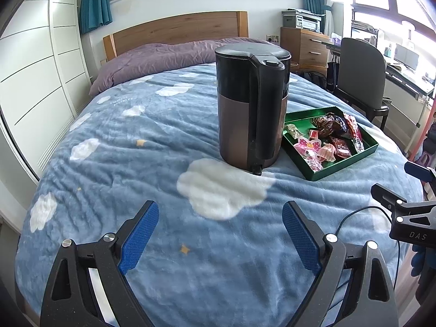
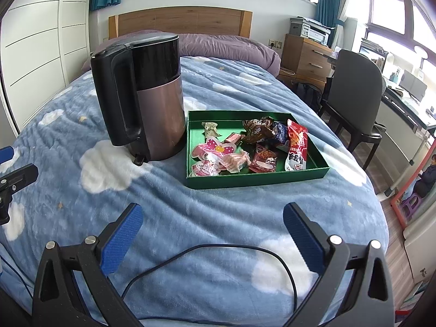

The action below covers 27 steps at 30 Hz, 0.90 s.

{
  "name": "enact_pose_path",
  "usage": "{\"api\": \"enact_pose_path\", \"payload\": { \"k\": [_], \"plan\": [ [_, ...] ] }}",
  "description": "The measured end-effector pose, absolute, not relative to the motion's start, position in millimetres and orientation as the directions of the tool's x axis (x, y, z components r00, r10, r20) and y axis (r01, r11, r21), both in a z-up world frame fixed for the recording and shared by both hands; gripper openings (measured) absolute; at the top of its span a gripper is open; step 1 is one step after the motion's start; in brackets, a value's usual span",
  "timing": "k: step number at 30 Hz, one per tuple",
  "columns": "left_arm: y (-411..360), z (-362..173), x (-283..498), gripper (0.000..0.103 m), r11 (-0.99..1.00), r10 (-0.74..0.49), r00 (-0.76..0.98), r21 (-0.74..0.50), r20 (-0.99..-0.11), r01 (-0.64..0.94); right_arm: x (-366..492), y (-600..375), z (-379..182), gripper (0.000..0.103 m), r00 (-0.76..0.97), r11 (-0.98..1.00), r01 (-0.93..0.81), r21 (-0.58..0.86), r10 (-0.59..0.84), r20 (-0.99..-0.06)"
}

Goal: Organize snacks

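- Snacks (image 2: 245, 147) all lie inside the green tray (image 2: 256, 179) on the blanket (image 2: 190, 218); none show loose on the bed.
- Kettle (image 2: 141, 95) stands upright, just beside the tray's left wall.
- Left gripper (image 1: 220, 234) and right gripper (image 2: 214, 234): fingers spread wide, holding nothing, both hovering near the bed's foot.
- This fits either a finished gathering or snacks waiting to be sorted; you can't tell which.
- If you reach in, come from the tray's open near side and stay off the kettle.
- Mind the cable (image 2: 218, 256) under your right gripper.
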State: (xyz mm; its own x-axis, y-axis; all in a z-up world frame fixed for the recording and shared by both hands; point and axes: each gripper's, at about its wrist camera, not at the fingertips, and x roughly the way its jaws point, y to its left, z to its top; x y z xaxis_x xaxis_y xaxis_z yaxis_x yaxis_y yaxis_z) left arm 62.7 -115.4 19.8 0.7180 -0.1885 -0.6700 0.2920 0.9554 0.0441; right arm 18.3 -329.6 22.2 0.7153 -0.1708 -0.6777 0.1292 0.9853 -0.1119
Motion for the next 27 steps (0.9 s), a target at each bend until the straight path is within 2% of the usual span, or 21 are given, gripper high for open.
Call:
{"api": "enact_pose_path", "payload": {
  "k": [27],
  "plan": [
    [-117, 18, 62, 0.089, 0.949, -0.209, 0.707, 0.034, -0.676, 0.314, 17, -339, 18, 0.103, 0.71, 0.986, 0.125, -0.114, -0.169, -0.684]
  ]
}}
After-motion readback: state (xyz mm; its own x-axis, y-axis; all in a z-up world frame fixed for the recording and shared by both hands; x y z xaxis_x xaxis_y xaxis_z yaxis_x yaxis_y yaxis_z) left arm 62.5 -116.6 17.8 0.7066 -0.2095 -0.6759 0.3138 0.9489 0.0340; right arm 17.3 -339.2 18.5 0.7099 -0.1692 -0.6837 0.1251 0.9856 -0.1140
